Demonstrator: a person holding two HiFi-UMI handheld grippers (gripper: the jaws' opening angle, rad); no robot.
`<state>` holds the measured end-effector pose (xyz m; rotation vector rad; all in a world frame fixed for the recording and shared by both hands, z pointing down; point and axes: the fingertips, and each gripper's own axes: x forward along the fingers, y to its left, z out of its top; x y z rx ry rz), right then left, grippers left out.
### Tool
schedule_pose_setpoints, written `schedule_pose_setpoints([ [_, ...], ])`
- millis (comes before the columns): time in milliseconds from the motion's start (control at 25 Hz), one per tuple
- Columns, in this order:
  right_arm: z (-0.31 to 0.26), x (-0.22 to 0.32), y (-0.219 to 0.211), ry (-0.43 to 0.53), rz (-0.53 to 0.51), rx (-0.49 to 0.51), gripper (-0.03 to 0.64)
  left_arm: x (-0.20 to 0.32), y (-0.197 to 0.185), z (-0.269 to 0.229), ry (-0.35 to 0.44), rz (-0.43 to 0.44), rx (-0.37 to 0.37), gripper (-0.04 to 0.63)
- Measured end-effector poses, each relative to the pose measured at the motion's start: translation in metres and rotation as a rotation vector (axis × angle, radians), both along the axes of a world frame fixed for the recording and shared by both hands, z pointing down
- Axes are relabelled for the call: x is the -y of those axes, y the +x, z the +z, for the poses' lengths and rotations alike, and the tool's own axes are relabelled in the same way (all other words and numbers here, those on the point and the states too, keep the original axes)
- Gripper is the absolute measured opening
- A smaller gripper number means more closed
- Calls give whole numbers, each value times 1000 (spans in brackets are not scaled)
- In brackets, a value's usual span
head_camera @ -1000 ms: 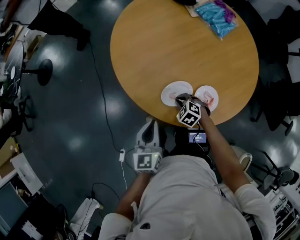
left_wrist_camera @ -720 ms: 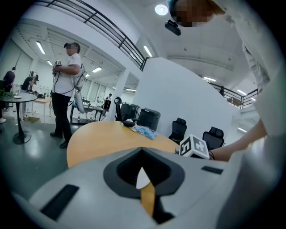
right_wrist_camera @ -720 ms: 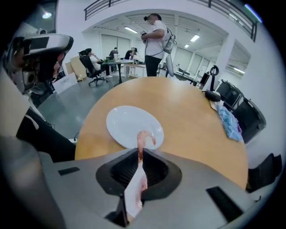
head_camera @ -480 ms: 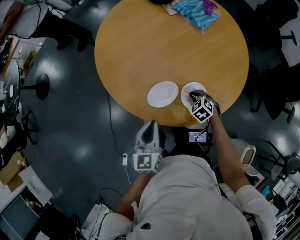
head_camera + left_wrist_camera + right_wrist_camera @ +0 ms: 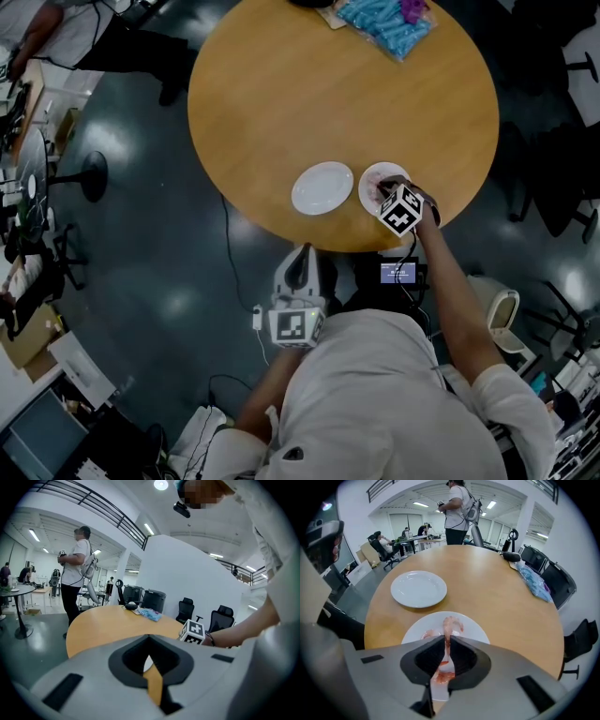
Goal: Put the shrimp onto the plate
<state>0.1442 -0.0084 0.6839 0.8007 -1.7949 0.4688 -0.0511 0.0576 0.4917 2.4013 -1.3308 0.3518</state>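
Right hand-held gripper (image 5: pixel 445 640) clamps a pink shrimp (image 5: pixel 451 624), lower end hidden, above a round white plate (image 5: pixel 477 631). Left hand-held gripper (image 5: pixel 148 638) closed, empty

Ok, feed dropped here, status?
Right gripper shut on shrimp, over near plate. Left gripper shut, empty, off the table. Empty plate beside it, nothing in the way.

no readable text, labels or numbers anywhere
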Motion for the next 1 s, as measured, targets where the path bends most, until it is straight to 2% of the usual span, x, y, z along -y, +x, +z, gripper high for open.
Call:
schedule_pose_setpoints([
  [240,-4,-2,4,18,40,-2,43,-4,-1,-3,12,-1,0,8],
  [480,-19,-12,6,39,108,57,43,-4,1,-8,33,17,1,8],
  [680,-29,-16,15,59,156,66,43,0,7,-22,74,44,-2,8],
  [840,-77,-18,16,185,242,183,41,11,12,-36,122,58,-4,8],
  [1000,-148,-25,19,409,343,344,40,19,22,-49,153,78,-16,8],
])
